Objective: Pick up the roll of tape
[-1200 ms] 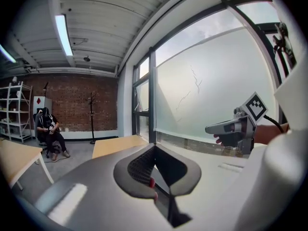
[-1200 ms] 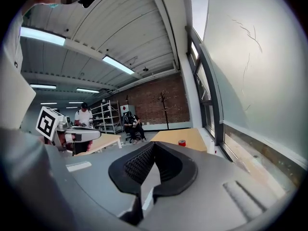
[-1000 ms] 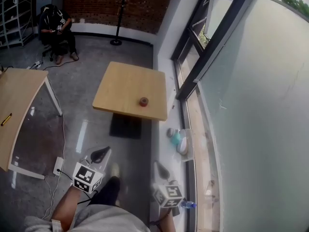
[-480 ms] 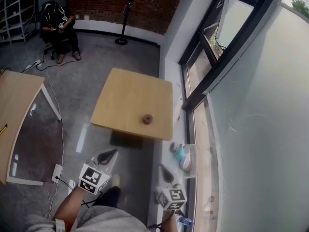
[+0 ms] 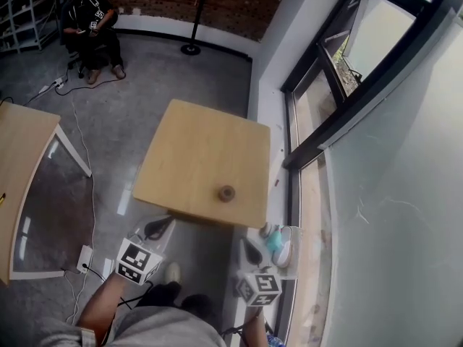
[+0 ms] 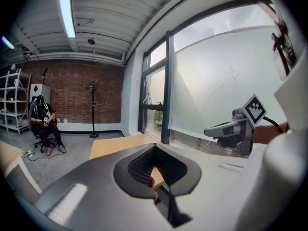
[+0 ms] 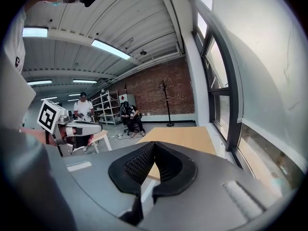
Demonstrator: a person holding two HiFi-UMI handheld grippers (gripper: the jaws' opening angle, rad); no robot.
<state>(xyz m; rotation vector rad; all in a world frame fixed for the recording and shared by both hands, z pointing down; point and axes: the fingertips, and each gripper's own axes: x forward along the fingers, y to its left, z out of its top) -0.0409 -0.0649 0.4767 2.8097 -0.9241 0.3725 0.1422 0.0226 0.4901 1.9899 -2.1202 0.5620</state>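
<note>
The roll of tape [image 5: 227, 192], small and brownish-red, lies near the front right edge of a square wooden table [image 5: 195, 150]. Both grippers are short of the table, over the floor. My left gripper [image 5: 155, 228] is shut with nothing held; in its own view the left gripper [image 6: 155, 146] points at the table [image 6: 113, 146], and a bit of red shows through the gap below its tips. To the right, my right gripper [image 5: 251, 250] is also shut and empty. In its own view the right gripper [image 7: 154, 143] faces the table [image 7: 185, 136].
A window wall [image 5: 340, 85] runs along the right, with shoes and small items [image 5: 275, 241] on the floor by it. A second table [image 5: 22, 143] stands left, with a power strip [image 5: 85, 257] and cables nearby. A seated person [image 5: 90, 16] and a coat stand [image 5: 195, 20] are far back.
The table and the tape have come nearer and lower in the head view. Both grippers have moved forward toward the table's front edge, still shut.
</note>
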